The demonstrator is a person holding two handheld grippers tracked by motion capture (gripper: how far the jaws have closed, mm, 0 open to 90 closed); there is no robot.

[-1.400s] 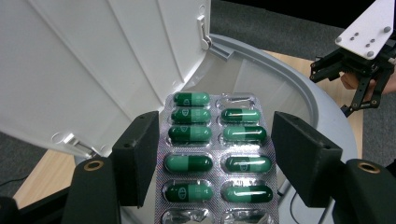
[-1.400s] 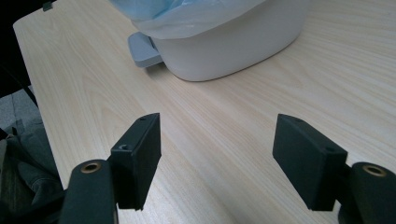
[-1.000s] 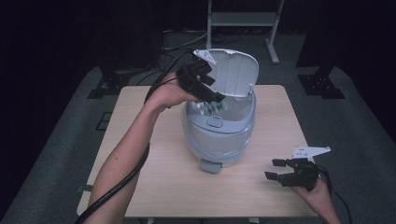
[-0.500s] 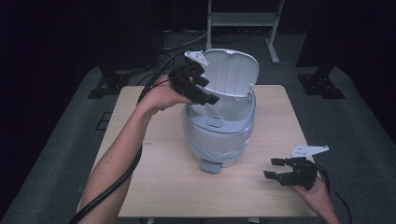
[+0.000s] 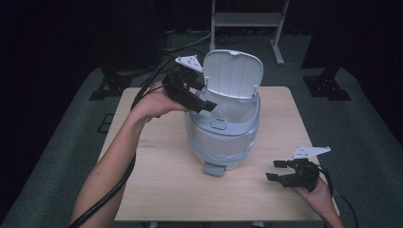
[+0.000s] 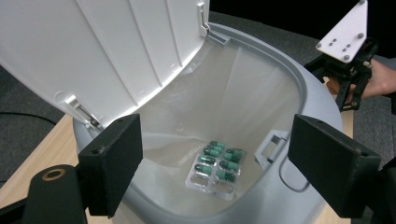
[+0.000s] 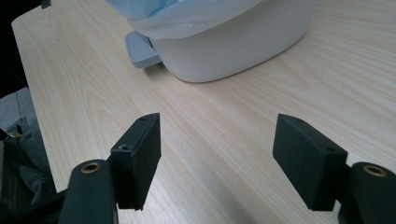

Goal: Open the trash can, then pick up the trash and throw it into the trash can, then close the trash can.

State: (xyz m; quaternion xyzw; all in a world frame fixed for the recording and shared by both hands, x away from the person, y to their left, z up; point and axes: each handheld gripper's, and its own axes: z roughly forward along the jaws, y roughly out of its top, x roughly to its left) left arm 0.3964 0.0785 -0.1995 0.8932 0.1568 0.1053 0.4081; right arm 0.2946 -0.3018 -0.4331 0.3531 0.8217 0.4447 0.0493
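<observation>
A white pedal bin (image 5: 223,140) stands mid-table with its lid (image 5: 233,73) raised and a clear liner inside. A blister pack of green capsules (image 6: 216,163) lies at the bottom of the liner. My left gripper (image 5: 205,105) hovers over the bin's left rim, open, nothing between its jaws; in the left gripper view it (image 6: 219,168) looks down into the bin. My right gripper (image 5: 278,171) rests open near the table's front right, empty, and in the right gripper view it (image 7: 217,154) faces the bin's base (image 7: 233,51) and grey pedal (image 7: 140,49).
The wooden table (image 5: 157,175) has bare room at the front and left. A thick black cable (image 5: 109,194) trails along the left forearm. A metal stand (image 5: 247,19) and dark equipment bases sit on the floor behind the table.
The left gripper has drawn back up and left out of the bin, open. The blister pack now lies inside the liner. The right gripper has stayed put.
</observation>
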